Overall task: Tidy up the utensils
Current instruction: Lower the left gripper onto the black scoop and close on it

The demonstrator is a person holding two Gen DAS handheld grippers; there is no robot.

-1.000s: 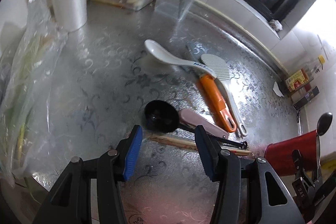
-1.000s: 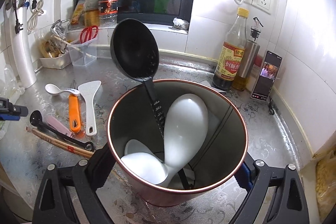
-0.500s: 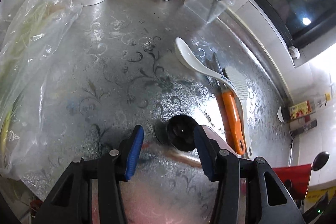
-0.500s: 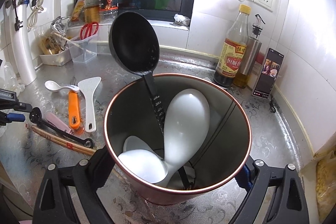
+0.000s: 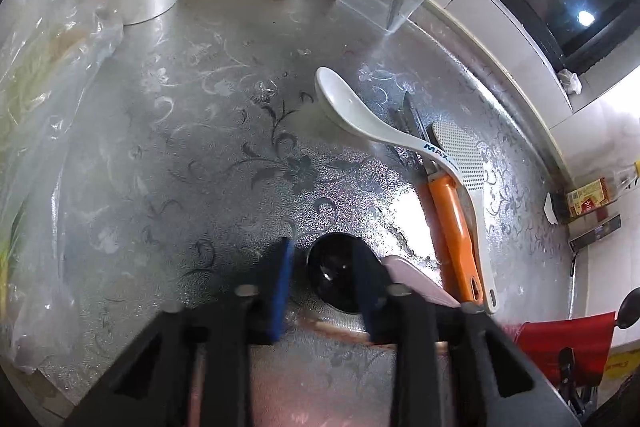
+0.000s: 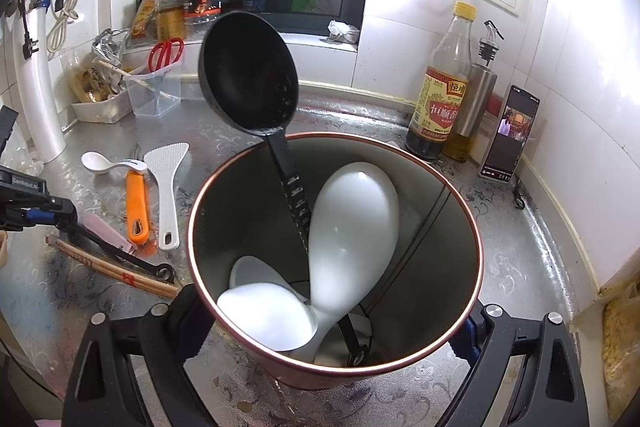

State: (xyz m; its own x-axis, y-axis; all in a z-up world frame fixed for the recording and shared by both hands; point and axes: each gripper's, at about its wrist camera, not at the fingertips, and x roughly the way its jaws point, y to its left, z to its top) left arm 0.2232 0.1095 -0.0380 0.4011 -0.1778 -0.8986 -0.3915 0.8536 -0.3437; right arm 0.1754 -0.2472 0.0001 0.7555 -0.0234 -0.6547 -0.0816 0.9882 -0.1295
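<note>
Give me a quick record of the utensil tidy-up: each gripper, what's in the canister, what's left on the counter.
left gripper: jaws just closing, either side of the black measuring spoon's bowl, no firm grip visible
right gripper: shut on the red canister
in canister: black ladle, large white ladle, white spoon
left on counter: white soup spoon, orange-handled tool, white rice paddle, pink tool, chopsticks
</note>
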